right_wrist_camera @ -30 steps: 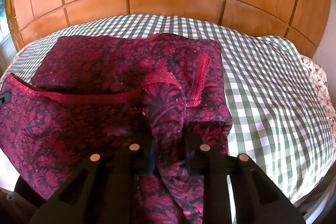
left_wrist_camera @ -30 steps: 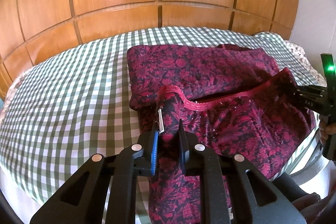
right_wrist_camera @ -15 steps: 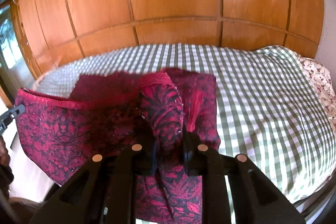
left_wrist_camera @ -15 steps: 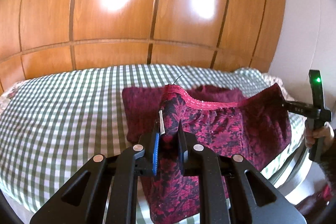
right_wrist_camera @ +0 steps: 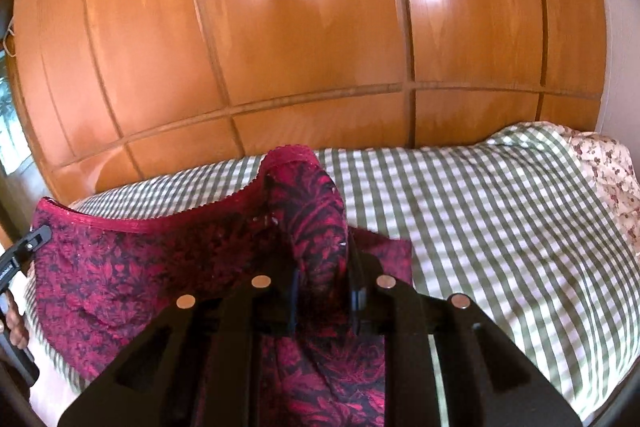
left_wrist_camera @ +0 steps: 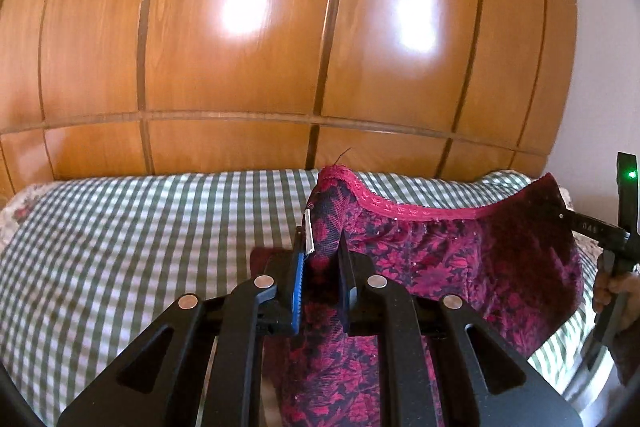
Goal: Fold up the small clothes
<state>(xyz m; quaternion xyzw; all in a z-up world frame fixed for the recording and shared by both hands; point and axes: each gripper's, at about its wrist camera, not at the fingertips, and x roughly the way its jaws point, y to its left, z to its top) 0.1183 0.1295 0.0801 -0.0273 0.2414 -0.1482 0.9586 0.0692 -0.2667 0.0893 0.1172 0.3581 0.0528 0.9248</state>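
The left gripper and right gripper, black jaws nearly closed, are each pinching a bunched corner of the lace-trimmed red-and-black floral garment, which is hanging stretched between them above the green-and-white checked bedspread, beyond which glossy wooden wardrobe panels are rising.

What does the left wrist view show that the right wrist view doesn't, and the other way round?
Only the left wrist view: the right gripper's green light and a white tag on the cloth at the left gripper.

Only the right wrist view: a floral pillow at the bed's far right, and a window edge on the left.

Both: the red patterned garment held up by its trimmed edge, each gripper shut on it, the green checked bedspread and the wooden wardrobe.
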